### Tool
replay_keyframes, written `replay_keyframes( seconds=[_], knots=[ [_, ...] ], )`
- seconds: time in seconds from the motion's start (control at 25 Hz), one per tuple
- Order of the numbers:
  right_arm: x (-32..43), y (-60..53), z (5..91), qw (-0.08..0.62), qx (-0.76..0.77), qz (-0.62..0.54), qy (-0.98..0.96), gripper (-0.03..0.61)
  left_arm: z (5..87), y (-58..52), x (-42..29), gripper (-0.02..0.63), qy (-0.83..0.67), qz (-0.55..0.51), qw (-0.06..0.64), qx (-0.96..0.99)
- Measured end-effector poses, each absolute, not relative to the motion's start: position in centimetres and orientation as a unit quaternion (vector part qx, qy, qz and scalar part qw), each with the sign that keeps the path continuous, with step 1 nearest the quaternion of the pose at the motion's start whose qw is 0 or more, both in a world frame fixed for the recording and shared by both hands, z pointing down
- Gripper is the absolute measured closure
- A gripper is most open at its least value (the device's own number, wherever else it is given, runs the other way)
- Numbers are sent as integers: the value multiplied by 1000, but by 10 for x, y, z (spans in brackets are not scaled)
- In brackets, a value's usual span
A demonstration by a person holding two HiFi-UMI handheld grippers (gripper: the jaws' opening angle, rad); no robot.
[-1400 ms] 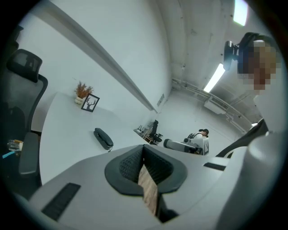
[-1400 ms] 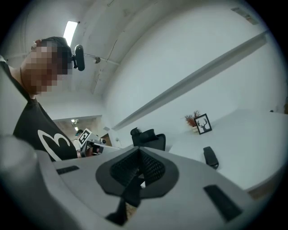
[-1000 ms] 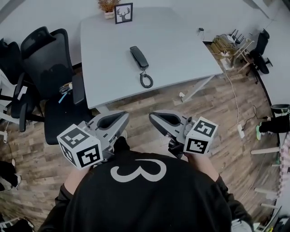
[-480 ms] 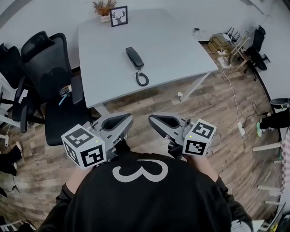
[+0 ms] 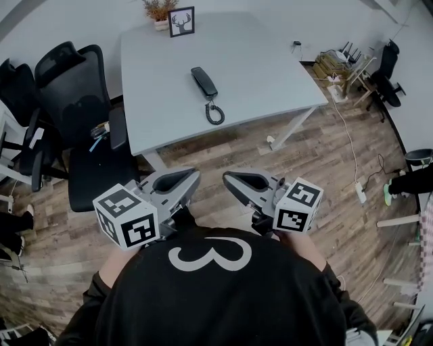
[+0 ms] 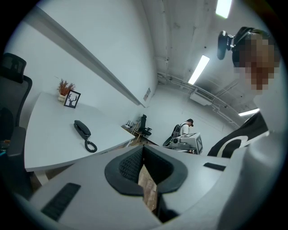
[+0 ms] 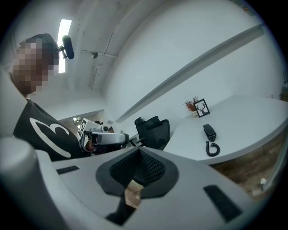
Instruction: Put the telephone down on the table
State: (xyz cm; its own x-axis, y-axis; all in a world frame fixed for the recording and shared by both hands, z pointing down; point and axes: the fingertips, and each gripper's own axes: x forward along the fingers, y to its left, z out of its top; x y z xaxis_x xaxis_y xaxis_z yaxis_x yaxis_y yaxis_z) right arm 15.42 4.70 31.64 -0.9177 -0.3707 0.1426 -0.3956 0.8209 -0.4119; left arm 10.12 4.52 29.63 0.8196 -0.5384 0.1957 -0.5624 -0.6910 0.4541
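Observation:
The black telephone handset (image 5: 204, 82) lies flat on the grey table (image 5: 270, 61), its coiled cord (image 5: 215, 115) curled toward the near edge. It also shows far off in the left gripper view (image 6: 82, 130) and the right gripper view (image 7: 209, 131). Both grippers hang close to the person's chest, well short of the table and over the wood floor. My left gripper (image 5: 195, 176) is shut with nothing in it; its pads meet in its own view (image 6: 143, 148). My right gripper (image 5: 227, 177) is shut and empty too (image 7: 138, 150).
A framed deer picture (image 5: 182, 20) and a small dried plant (image 5: 160, 9) stand at the table's far edge. Black office chairs (image 5: 74, 88) crowd the table's left side. Cables and a power strip (image 5: 355, 162) lie on the floor at right. Another person (image 6: 183, 129) stands far back.
The head view has shifted slightly. Both grippers stay shut near the body, the left one a touch further right. The telephone has not moved on the table.

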Motion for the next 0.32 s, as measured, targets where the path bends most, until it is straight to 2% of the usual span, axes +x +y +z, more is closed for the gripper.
replay_keyframes(
  seconds=[0.32],
  knots=[
    [150, 56, 317, 35, 193, 224, -955, 571, 297, 52, 98, 603, -303, 19, 267, 915]
  ],
)
